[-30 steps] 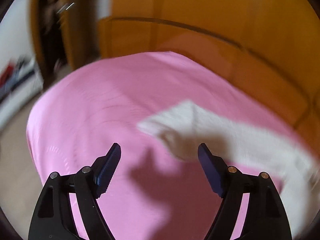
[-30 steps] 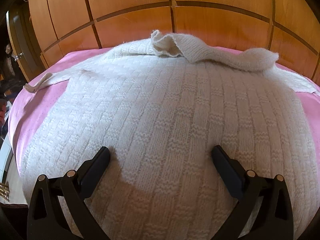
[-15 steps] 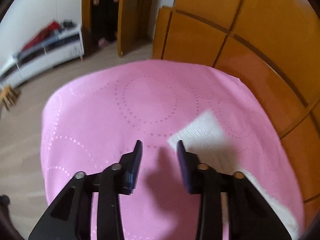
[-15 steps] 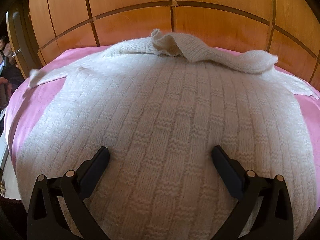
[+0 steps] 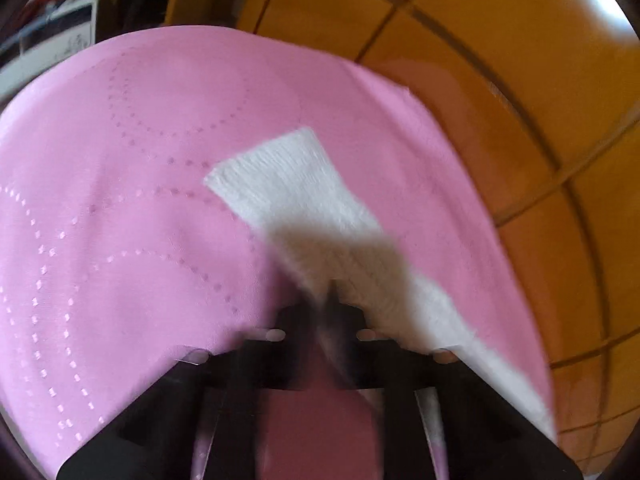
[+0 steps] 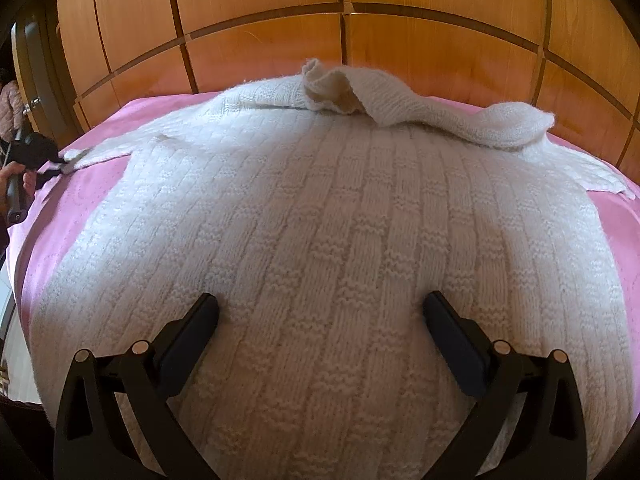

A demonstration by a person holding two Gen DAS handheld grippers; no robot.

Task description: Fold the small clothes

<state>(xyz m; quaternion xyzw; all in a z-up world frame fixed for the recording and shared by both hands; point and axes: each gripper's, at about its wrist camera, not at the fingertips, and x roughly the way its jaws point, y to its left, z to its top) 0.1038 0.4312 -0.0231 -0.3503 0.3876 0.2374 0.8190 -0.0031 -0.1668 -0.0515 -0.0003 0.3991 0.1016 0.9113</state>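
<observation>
A cream knitted sweater (image 6: 320, 208) lies spread flat on the pink bed cover (image 6: 60, 208), its collar (image 6: 332, 88) bunched at the far side. My right gripper (image 6: 320, 320) stands open just over the sweater's lower body, with nothing pinched between its fingers. In the left wrist view the left sleeve (image 5: 288, 184) stretches away across the pink cover (image 5: 120, 200). My left gripper (image 5: 330, 296) is shut on the near edge of that sleeve, some way short of the cuff; the picture is blurred there. The right wrist view shows the left gripper (image 6: 60, 162) at the sleeve's end, held by a hand.
An orange wooden panelled wall (image 6: 360, 40) runs right behind the bed and along its far side (image 5: 520, 80). A white shelf unit (image 5: 52, 20) with clutter stands beyond the bed's corner. A person (image 6: 8, 108) is partly visible at the left edge.
My left gripper rolled, swung over to the sleeve and closed its jaws from wide open to shut on the sleeve's edge. The right gripper and the sweater's body kept still.
</observation>
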